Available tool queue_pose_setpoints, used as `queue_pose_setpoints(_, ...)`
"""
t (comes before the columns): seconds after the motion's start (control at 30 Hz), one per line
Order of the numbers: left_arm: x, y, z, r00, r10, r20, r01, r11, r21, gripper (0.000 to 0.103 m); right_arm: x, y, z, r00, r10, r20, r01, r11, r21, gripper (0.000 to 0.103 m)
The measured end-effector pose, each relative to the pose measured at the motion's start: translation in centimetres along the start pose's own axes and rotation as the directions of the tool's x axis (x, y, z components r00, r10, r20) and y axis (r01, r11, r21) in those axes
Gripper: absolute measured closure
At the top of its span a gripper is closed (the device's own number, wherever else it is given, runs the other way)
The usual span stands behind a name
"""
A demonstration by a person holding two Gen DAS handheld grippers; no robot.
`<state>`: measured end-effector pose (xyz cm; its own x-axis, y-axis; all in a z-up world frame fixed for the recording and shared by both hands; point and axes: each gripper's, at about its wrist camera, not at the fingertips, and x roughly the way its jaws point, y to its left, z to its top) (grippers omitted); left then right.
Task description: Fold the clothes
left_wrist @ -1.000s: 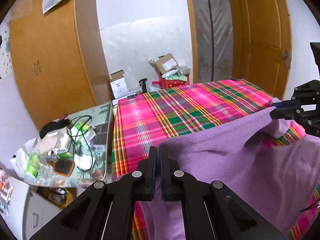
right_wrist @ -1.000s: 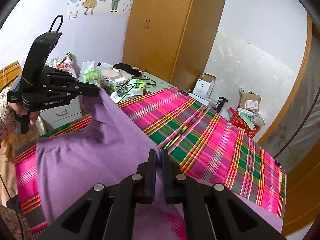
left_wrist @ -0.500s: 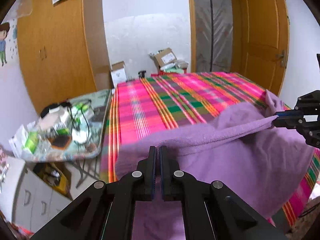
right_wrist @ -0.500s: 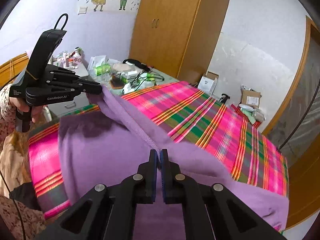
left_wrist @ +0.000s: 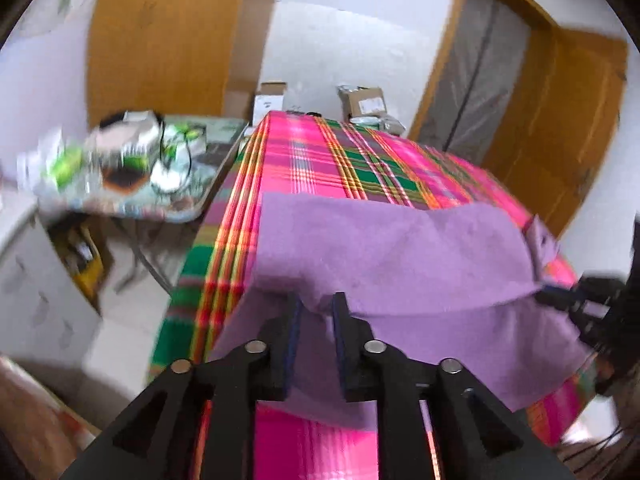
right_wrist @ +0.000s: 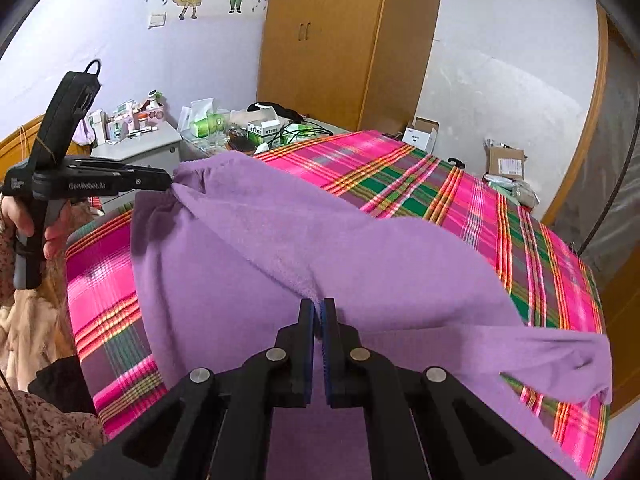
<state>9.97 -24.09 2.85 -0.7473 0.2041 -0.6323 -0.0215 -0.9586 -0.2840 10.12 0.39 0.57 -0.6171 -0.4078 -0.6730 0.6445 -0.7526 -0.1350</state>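
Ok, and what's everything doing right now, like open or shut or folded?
left gripper: open, purple cloth edge sagging between its fingers.
right gripper: shut on the purple cloth.
purple cloth: partly folded over itself, lying on the plaid sheet.
plaid sheet: spread flat.
wardrobe: doors shut.

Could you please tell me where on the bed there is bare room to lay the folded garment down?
The plaid bedspread is bare beyond the purple garment, toward the cardboard boxes. The side table is crowded with clutter.
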Motion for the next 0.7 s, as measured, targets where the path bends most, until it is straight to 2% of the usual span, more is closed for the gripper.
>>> queue_pose_setpoints(0.07, 0.3, 1.1, -0.2, 0.997, -0.071, -0.025, 0.068, 0.991, -0.111, 0.080, 0.0, 0.1, -0.8, 1.000, -0.001, -0.005, 0.001, 1.000, 0.004, 0.099)
queue_pose_setpoints(0.13, 0.7, 2.1, -0.4, 0.989, -0.141, -0.042, 0.129, 0.967, -0.218, 0.076, 0.0, 0.2, -1.5, 1.000, -0.001, -0.009, 0.001, 1.000, 0.001, 0.099)
queue_pose_setpoints(0.2, 1.2, 2.7, -0.2, 0.988, -0.148, -0.044, 0.130, 0.951, -0.279, 0.059, 0.1, 0.3, -2.0, 1.000, -0.004, -0.014, 0.004, 1.000, 0.000, 0.099)
queue_pose_setpoints(0.43, 2.8, 4.4, 0.5, 0.981, -0.184, -0.054, 0.141, 0.885, -0.444, 0.059, -0.4, 0.2, -2.8, 1.000, -0.007, -0.002, 0.007, 1.000, 0.012, 0.100)
queue_pose_setpoints(0.6, 4.7, 5.7, 0.4, 0.977, -0.196, -0.079, 0.115, 0.806, -0.580, 0.059, -0.3, 0.4, -3.2, 1.000, -0.013, -0.003, 0.013, 1.000, 0.011, 0.100)
queue_pose_setpoints(0.7, 5.0, 6.0, 0.4, 0.975, -0.211, -0.063, 0.127, 0.773, -0.622, 0.062, 0.0, 0.5, -3.4, 1.000, -0.020, -0.007, 0.021, 1.000, 0.013, 0.100)
